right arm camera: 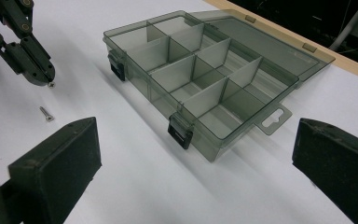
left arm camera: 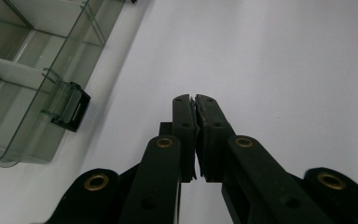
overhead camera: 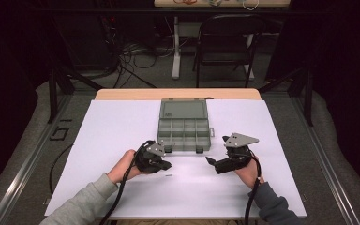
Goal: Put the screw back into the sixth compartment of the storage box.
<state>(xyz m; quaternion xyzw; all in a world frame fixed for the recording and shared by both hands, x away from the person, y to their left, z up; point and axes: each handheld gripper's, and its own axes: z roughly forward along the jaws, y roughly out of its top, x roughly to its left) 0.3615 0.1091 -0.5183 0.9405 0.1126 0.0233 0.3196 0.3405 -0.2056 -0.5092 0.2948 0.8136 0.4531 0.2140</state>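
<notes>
While left gripper (left arm camera: 195, 100) pinches small screw (right arm camera: 51, 85) above table, right gripper (right arm camera: 191, 163) spread wide near organizer box (overhead camera: 184, 124).

Left gripper (overhead camera: 165, 165) held low in left hand (overhead camera: 124, 165), jaws pressed together at the tips, pointing toward right gripper (overhead camera: 210, 161), right gripper jaws spread wide, angled toward the left one, right hand (overhead camera: 248, 171) behind it, grey-sleeved forearms both entering from below

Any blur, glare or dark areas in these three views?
High view: white table sheet evenly lit, surroundings dark, the small metal screw barely resolved. Left gripper view: the tongs close and soft. Right gripper view: smoky clear plastic compartment box sharp, near pads blurred.
</notes>
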